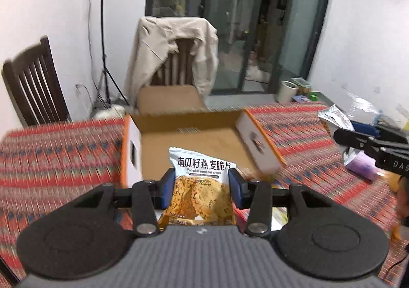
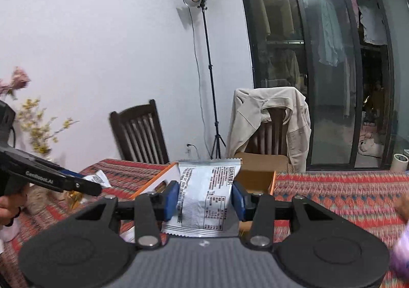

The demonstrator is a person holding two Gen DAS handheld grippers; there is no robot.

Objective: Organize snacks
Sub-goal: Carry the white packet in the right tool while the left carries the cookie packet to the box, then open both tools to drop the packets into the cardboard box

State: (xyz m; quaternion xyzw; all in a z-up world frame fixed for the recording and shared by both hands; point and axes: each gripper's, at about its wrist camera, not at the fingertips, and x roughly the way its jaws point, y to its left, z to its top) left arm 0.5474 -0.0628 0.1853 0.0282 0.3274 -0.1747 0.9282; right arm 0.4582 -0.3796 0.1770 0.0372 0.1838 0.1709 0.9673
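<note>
My left gripper [image 1: 202,189] is shut on a pumpkin seed oat crisp packet [image 1: 202,185], white on top and orange below, held above the near edge of an open cardboard box [image 1: 204,134] with white and orange sides. My right gripper [image 2: 204,198] is shut on a silver-white snack packet [image 2: 207,198] with its printed back facing me, held above the table in front of the same box [image 2: 255,175]. The right gripper with its packet also shows at the right edge of the left wrist view [image 1: 337,132]. The left gripper shows at the left of the right wrist view [image 2: 97,189].
The table has a red patterned cloth [image 1: 58,155]. More snack packets [image 1: 360,162] and a plastic bag lie at the table's right. Two wooden chairs [image 2: 138,132] stand behind the table, one draped with a beige jacket [image 2: 268,114]. A light stand [image 2: 209,78] stands by the wall.
</note>
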